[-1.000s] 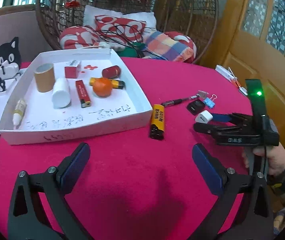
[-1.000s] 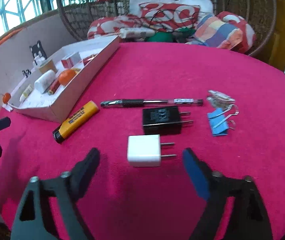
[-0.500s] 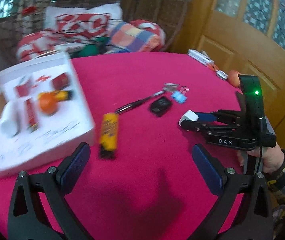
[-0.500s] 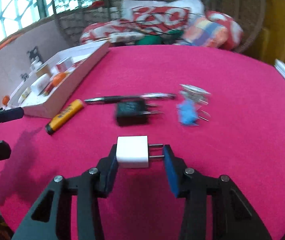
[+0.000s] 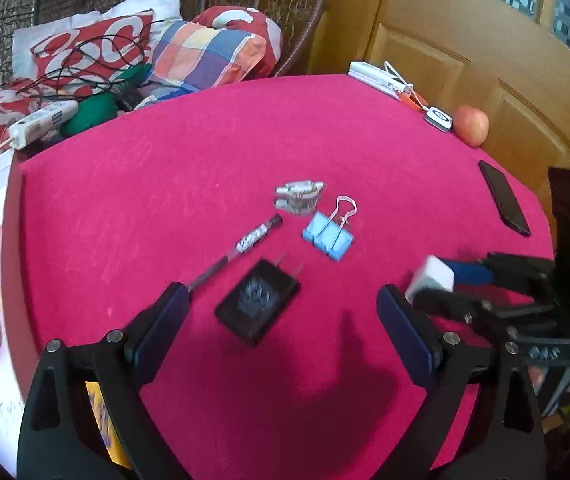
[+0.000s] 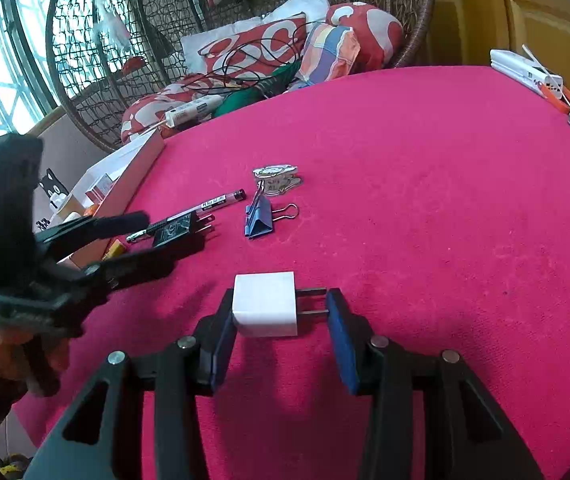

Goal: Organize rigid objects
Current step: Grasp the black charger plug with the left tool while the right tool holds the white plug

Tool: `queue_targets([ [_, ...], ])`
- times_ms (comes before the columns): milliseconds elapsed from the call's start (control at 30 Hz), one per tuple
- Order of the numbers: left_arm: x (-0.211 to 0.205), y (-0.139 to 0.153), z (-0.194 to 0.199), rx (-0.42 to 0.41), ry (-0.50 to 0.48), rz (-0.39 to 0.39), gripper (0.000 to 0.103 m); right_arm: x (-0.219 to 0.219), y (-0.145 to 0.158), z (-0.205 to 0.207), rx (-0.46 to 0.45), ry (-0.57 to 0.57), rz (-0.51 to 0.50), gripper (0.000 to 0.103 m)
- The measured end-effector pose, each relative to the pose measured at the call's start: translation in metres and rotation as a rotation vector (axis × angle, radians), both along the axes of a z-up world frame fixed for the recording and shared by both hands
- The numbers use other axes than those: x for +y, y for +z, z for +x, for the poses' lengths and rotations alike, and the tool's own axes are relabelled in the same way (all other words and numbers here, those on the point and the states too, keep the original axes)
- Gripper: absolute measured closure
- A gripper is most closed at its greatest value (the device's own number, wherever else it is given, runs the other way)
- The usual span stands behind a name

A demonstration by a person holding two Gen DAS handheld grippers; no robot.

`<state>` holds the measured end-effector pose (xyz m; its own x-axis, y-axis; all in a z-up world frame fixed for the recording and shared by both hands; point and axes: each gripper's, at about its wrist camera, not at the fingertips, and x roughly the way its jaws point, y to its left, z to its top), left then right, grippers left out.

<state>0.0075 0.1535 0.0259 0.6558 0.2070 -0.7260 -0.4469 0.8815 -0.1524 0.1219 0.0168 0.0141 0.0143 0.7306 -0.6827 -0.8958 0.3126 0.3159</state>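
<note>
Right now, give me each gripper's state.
Left gripper: open, holding nothing, black charger between its jaws.
Right gripper: closed on the white charger.

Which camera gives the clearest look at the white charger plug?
The right wrist view: the white charger plug sits sharp and whole between the right gripper pads, prongs visible. The left wrist view shows only a blurred corner of it at the frame's right.

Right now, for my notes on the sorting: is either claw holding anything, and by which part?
The right claw holds the white charger, one pad on its back end, the other on its prongs. The left claw holds nothing.
</note>
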Motion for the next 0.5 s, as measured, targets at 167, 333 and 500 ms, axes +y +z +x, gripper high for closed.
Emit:
queue_targets([
  [167, -0.001, -0.010, 0.015, 0.030, -0.060, -0.030, 0.015, -0.004, -0.002, 0.006, 0.043, 0.001, 0.021, 0.059],
  [333, -0.012, -0.015, 0.014, 0.085, -0.102, -0.001, 0.043, -0.006, -0.001, 0.005, 0.047, 0.000, 0.022, 0.059],
  [500, -0.009, -0.015, 0.025, 0.097, -0.079, 0.009, 0.043, -0.005, -0.001, 0.005, 0.044, 0.001, 0.020, 0.059],
])
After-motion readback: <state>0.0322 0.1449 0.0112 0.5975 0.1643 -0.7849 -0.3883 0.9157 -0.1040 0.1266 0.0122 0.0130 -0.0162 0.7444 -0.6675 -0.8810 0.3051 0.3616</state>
